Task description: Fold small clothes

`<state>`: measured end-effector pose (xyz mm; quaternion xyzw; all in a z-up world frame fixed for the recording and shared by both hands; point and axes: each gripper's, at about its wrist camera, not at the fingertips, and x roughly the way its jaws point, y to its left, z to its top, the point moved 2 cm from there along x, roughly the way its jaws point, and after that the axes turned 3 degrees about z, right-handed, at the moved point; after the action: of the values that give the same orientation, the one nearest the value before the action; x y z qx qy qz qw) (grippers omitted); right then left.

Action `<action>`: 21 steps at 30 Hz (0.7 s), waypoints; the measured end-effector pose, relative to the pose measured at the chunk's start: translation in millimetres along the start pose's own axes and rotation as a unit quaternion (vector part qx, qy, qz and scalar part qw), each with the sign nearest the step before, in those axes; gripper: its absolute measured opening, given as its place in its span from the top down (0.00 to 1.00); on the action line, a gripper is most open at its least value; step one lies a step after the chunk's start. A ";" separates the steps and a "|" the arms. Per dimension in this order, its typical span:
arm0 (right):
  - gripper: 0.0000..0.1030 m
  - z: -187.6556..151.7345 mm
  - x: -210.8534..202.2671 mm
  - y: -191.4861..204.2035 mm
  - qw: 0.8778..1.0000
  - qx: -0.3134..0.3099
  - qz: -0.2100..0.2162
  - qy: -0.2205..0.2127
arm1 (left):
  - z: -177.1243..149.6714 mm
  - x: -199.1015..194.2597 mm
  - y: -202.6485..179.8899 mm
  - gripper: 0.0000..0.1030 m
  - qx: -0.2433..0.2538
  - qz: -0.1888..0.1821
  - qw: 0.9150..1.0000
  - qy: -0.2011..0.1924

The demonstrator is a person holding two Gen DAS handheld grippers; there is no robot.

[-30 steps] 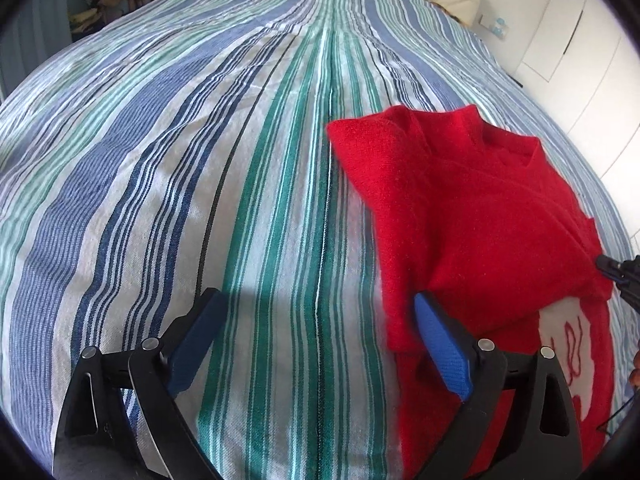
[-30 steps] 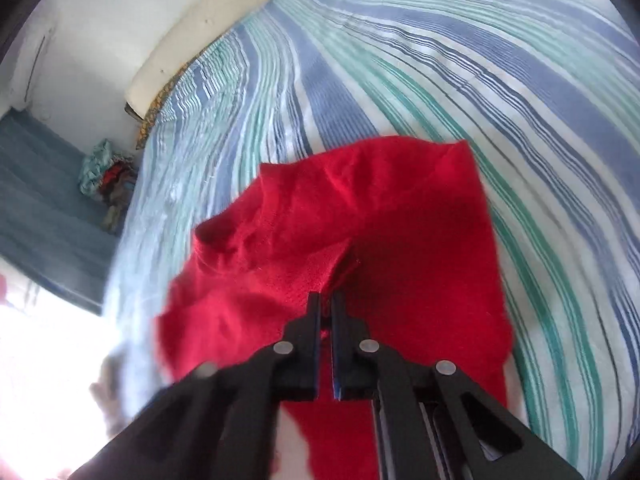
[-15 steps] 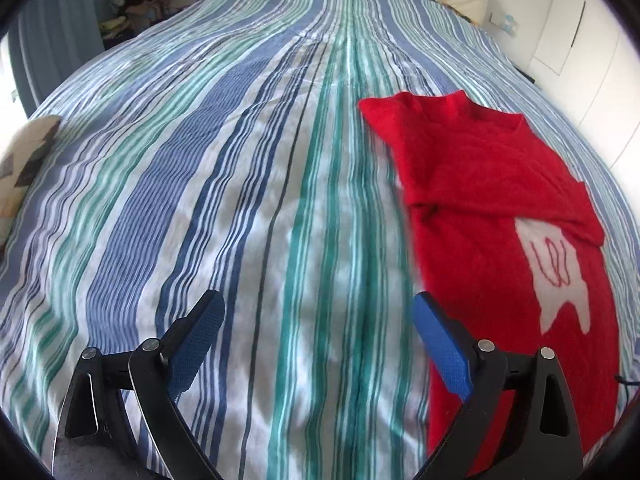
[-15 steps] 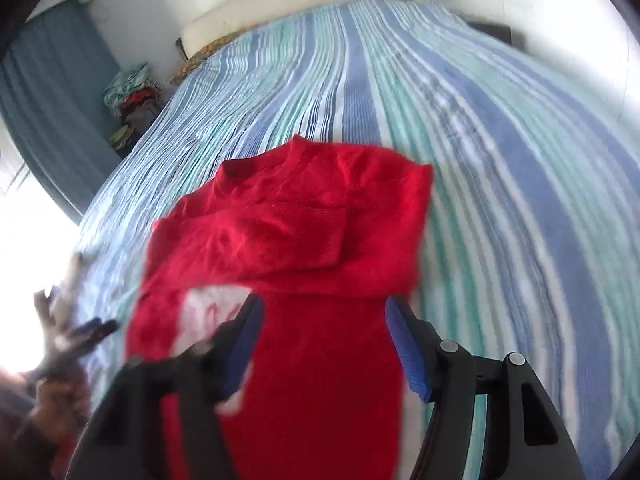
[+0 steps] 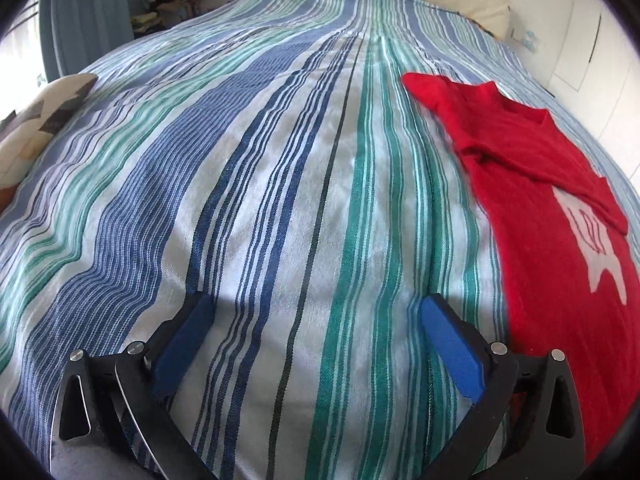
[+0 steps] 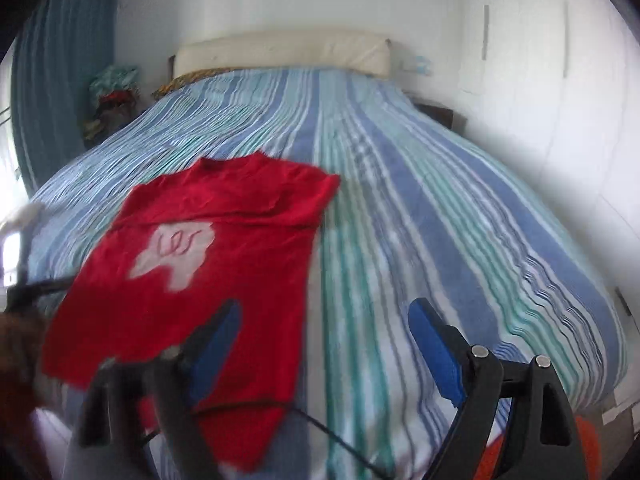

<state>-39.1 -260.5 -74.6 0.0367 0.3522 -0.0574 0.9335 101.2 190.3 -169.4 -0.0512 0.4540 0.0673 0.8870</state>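
Observation:
A red sweater [image 5: 552,216] with a white patch on its front lies flat on the striped bedspread [image 5: 280,200], both sleeves folded across the chest. In the right wrist view the sweater [image 6: 224,260] sits left of centre. My left gripper [image 5: 316,320] is open and empty over the bedspread, to the left of the sweater. My right gripper [image 6: 324,320] is open and empty above the sweater's lower right edge. This view is blurred.
A cream headboard cushion [image 6: 280,52] stands at the far end of the bed. A pile of clothes [image 6: 114,96] sits beside a blue curtain at the back left. A patterned pillow [image 5: 36,120] lies at the left edge. White wardrobe doors [image 6: 560,80] stand on the right.
My right gripper has opened and let go of the sleeve, then pulled back. My left gripper has drawn back and left, away from the sweater. Both sleeves now lie folded.

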 end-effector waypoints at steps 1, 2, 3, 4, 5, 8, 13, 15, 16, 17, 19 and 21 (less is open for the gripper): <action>0.18 0.1 5.8 10.0 1.000 -0.021 0.010 0.007 | -0.6 -0.5 0.4 0.01 -0.001 -0.001 1.000 -0.001; 0.18 -3.4 11.6 18.6 0.999 -0.037 0.018 0.014 | -1.4 -1.0 0.4 0.01 -0.001 -0.001 1.000 -0.002; 0.18 -8.4 15.4 24.5 0.998 -0.048 0.025 0.022 | -2.2 -1.6 0.1 0.01 0.000 0.001 1.000 -0.004; 0.18 -12.1 19.8 29.6 0.998 -0.054 0.032 0.031 | -2.9 -2.2 -0.5 0.01 0.001 0.003 1.000 -0.005; 0.18 -16.2 24.9 32.8 0.997 -0.057 0.040 0.043 | -3.9 -2.8 -1.1 0.01 0.002 0.005 1.000 -0.006; 0.18 -23.5 29.1 35.9 0.995 -0.062 0.049 0.058 | -5.4 -3.6 -2.3 0.01 0.003 0.010 1.000 -0.008; 0.18 -25.7 26.5 34.3 0.995 -0.056 0.051 0.059 | -5.8 -3.7 -3.0 0.01 0.004 0.012 1.000 -0.009; 0.18 -26.5 28.0 34.7 0.995 -0.056 0.051 0.063 | -5.7 -3.7 -3.0 0.01 0.004 0.011 1.000 -0.009; 0.18 -27.0 28.5 35.1 0.995 -0.056 0.051 0.065 | -5.7 -3.7 -3.0 0.01 0.004 0.011 1.000 -0.009; 0.18 -27.2 29.0 35.9 0.995 -0.057 0.051 0.066 | -5.7 -3.7 -3.0 0.01 0.004 0.011 1.000 -0.009; 0.18 -27.3 28.6 37.4 0.995 -0.061 0.052 0.066 | -5.9 -3.9 -3.2 0.01 0.004 0.012 1.000 -0.009; 0.18 -27.6 28.5 39.8 0.994 -0.066 0.052 0.066 | -5.6 -4.0 -3.2 0.01 0.005 0.013 1.000 -0.010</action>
<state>-30.6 -220.4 -113.0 -0.0031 0.4139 0.0176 0.9102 94.9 186.0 -169.3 -0.0405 0.4463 0.0773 0.8906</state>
